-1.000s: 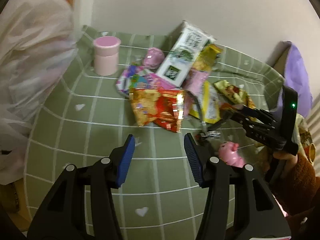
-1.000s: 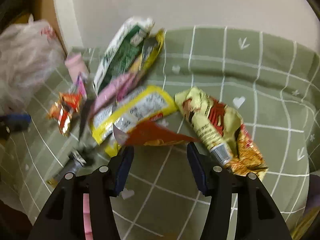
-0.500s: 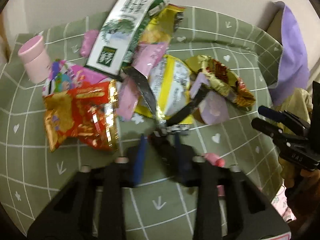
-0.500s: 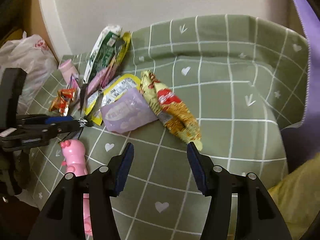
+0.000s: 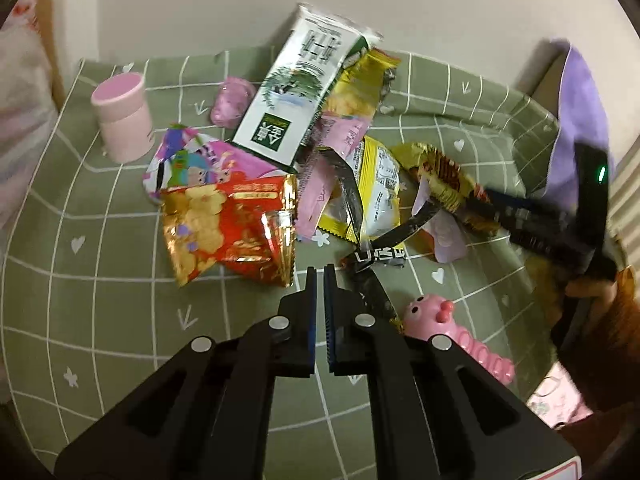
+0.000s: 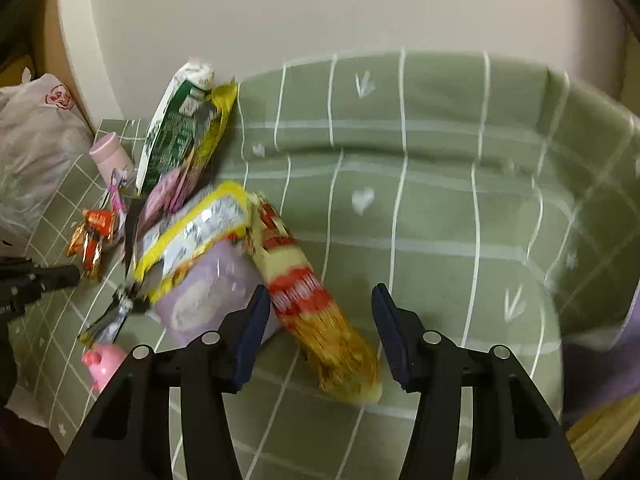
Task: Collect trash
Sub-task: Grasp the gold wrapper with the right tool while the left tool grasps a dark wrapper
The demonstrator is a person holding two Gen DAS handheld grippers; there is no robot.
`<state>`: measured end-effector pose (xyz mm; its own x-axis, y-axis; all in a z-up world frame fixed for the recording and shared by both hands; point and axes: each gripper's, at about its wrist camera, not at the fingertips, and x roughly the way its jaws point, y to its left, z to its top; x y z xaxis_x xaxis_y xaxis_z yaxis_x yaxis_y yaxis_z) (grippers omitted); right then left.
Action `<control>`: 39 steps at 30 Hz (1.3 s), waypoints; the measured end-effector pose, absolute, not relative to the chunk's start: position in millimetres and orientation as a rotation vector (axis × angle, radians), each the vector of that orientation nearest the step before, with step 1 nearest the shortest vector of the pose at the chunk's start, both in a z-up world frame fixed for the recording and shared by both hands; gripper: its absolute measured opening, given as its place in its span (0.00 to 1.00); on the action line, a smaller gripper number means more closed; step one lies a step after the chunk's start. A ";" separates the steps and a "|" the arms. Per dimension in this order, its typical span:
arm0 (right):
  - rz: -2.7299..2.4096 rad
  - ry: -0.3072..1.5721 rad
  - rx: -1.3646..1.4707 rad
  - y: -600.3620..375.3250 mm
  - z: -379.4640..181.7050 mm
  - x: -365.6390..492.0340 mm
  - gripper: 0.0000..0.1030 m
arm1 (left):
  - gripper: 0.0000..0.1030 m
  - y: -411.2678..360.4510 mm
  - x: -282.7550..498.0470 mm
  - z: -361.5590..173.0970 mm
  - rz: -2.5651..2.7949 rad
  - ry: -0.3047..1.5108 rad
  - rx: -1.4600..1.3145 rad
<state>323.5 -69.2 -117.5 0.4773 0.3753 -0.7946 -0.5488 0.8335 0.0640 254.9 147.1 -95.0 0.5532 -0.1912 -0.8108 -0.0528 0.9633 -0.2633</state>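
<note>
Our left tool (image 5: 320, 270) has its pads nearly together with nothing between them, low in the frame's centre beside the black wrapper strip (image 5: 362, 216). Our right tool (image 6: 318, 308) stands apart over the yellow-red snack bag (image 6: 308, 292), centre of its frame, on the green counter (image 6: 440, 220). These wrappers look light, crinkly and slippery; we judge a pinch on a flat sealed edge holds best.
</note>
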 end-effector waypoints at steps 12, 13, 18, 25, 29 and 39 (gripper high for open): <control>0.687 0.899 -0.089 -75.7 -91.5 274.9 0.48 | 0.28 131.0 261.1 -94.9 -0.122 0.976 -0.291; 0.677 0.894 -0.104 -71.8 -85.8 281.3 0.48 | 0.29 131.3 258.6 -94.2 -0.122 0.976 -0.285; 0.661 0.935 -0.197 -42.1 -87.5 332.5 0.46 | 0.30 138.2 245.7 -93.9 -0.107 0.980 -0.290; 0.648 1.000 -0.325 -23.4 -94.2 353.3 0.10 | 0.31 152.9 231.9 -91.0 -0.089 0.964 -0.312; 0.644 0.905 -0.249 -45.6 -65.1 321.6 0.10 | 0.32 152.8 235.1 -92.2 -0.121 0.957 -0.344; 0.541 0.816 -0.067 -117.0 -44.8 251.3 0.08 | 0.36 120.2 284.3 -89.4 -0.168 0.944 -0.311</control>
